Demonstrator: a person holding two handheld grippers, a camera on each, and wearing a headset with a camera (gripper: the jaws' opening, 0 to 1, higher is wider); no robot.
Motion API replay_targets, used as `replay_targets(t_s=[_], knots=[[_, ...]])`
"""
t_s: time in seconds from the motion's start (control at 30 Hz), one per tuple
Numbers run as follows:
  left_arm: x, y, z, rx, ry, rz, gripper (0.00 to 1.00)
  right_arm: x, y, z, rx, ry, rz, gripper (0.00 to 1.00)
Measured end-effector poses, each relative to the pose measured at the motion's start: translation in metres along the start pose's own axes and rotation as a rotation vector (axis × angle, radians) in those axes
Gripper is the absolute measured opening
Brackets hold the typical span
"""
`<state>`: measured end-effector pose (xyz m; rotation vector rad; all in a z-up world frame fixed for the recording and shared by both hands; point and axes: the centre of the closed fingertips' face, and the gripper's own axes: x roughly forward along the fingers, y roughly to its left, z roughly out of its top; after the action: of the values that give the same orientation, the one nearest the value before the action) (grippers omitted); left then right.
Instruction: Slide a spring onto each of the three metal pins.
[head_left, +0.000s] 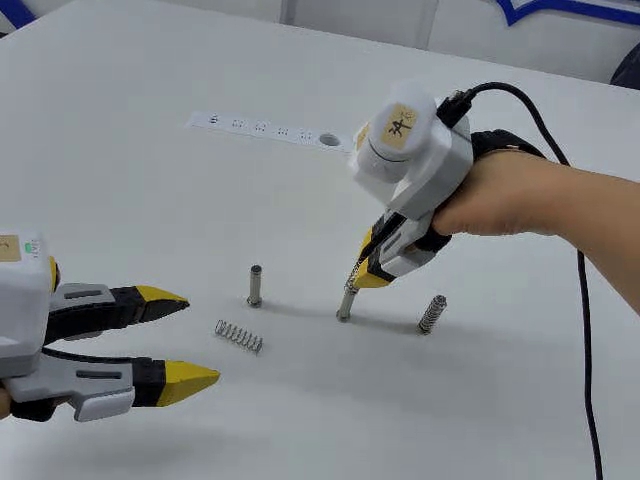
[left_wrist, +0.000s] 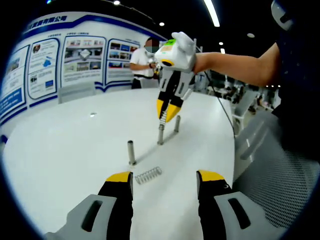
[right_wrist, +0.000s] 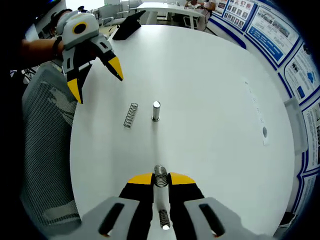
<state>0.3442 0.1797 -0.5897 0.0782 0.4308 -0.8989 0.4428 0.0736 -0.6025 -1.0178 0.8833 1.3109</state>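
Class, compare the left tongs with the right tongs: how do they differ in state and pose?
The left tongs are open and empty; the right tongs are shut on a spring. The left tongs lie level above the table; the right tongs point down at a pin. Both have yellow tips.

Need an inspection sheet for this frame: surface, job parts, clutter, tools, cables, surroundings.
Surface: white table, smooth.
Job's things: bare pin standing upright; middle pin with the held spring at its top; sprung pin already wears a spring; loose spring lying flat beside the bare pin.
Clutter: power strip at the far side.
Tools: left tool open, holding nothing; right tool shut on the held spring.
Cables: black cable runs from the right tool across the table.
Surroundings: wall posters, a person standing, mesh chair.
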Motion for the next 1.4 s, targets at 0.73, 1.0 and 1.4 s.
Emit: replay_targets(t_s=[0.73, 1.0, 1.4], knots=[[0.000, 0.000, 0.000, 0.002, 0.001, -0.002, 0.51, 0.037, 0.005, -0.014, 0.062, 0.063, 0.025, 0.12], [0.000, 0.000, 0.000, 0.007, 0.001, -0.005, 0.51, 0.030, 0.003, -0.007, 0.066, 0.031, 0.016, 0.15], [0.002, -0.002, 0.001, 0.014, 0.008, -0.016, 0.51, 0.015, 0.013, 0.033, 0.034, -0.078, -0.022, 0.17]])
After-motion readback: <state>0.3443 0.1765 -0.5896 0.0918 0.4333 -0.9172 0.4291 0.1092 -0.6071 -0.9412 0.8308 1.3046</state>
